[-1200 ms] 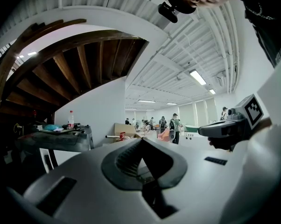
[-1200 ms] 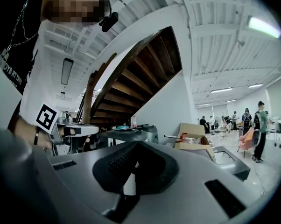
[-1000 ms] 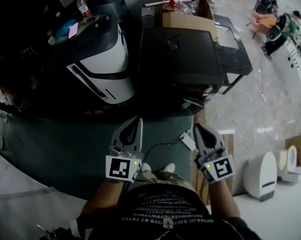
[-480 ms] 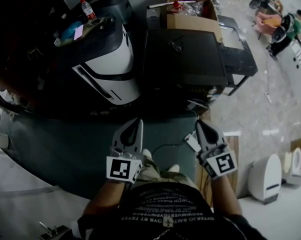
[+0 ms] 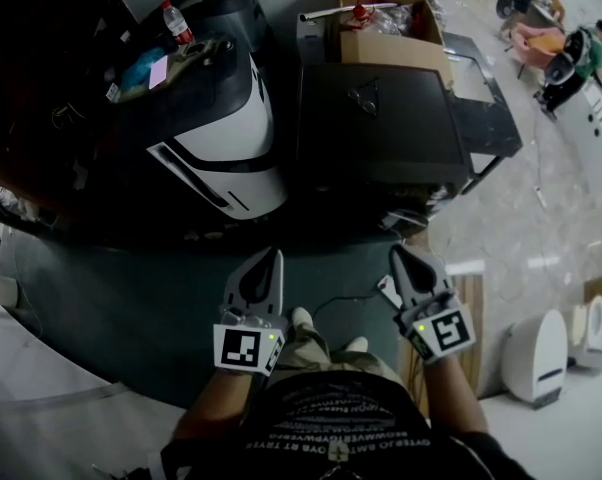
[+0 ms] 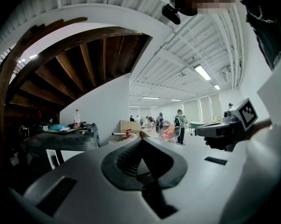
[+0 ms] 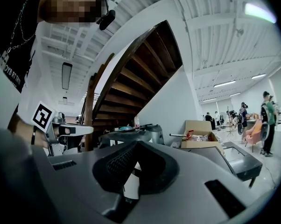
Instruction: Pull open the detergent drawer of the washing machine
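Observation:
A white washing machine (image 5: 226, 138) with a dark top stands at the upper left of the head view, with a black machine (image 5: 376, 118) beside it on the right. I cannot pick out a detergent drawer on either one. My left gripper (image 5: 273, 256) and right gripper (image 5: 394, 252) hover side by side over the dark mat, short of both machines and touching nothing. In the left gripper view the left gripper (image 6: 141, 140) has its jaws meeting at the tip. The right gripper (image 7: 136, 143) looks the same in its own view. Neither holds anything.
A cardboard box (image 5: 386, 18) sits behind the black machine. A water bottle (image 5: 171, 18) and clutter lie on the white machine. A cable and power strip (image 5: 386, 290) lie on the mat (image 5: 131, 308). A white appliance (image 5: 536, 353) stands at right. A wooden staircase (image 7: 131, 69) rises overhead.
Both grippers sit slightly lower in the head view, and the machines have shifted a little right and down. The jaws look unchanged.

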`<state>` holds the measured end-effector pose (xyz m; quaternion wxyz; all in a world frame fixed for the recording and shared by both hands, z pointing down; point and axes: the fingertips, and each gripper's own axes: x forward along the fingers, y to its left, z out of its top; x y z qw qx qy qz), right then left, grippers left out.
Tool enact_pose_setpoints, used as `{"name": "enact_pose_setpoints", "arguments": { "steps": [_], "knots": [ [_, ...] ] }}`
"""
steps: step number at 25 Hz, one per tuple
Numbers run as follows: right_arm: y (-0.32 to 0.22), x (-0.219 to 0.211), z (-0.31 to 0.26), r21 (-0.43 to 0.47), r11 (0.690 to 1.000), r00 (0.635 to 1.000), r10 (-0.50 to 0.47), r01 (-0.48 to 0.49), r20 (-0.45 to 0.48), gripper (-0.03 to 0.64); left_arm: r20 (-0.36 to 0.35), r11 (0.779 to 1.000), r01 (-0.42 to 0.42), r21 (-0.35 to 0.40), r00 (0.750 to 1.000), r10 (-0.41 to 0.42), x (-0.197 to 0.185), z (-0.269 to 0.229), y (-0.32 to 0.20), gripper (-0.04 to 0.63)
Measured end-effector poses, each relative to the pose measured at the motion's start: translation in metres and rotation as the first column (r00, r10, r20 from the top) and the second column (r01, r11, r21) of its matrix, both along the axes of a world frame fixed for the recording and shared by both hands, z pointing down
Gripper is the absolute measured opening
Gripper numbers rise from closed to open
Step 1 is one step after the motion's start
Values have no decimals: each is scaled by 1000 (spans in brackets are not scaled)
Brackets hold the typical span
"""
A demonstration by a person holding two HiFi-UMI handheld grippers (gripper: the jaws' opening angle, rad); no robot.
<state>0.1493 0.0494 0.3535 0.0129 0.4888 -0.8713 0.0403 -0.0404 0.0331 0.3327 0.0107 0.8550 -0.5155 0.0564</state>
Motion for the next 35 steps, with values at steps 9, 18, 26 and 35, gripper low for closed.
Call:
{"name": "enact_pose_setpoints", "arguments": {
  "steps": [9,18,26,35],
  "knots": [
    [-46,-41,-7,6,1000,999,11,-11,-39,-6,-25,999,-47,4,999,47,-33,-2,-59,3],
    [-88,-83,-14,15,998,997,61,-60,-44,-6,-18,996,-91,23,996,91,-72,3,-106,3],
    [-109,-100,-8,47,991,987,131,-127,-91,-6,19,993,-118,8,993,118,-98,26,-133,3],
    [-124,-99,17,-12,988,982,152,-154,-115,-6,36,991,-125,-42,991,126,-102,57,-144,3]
  ]
}}
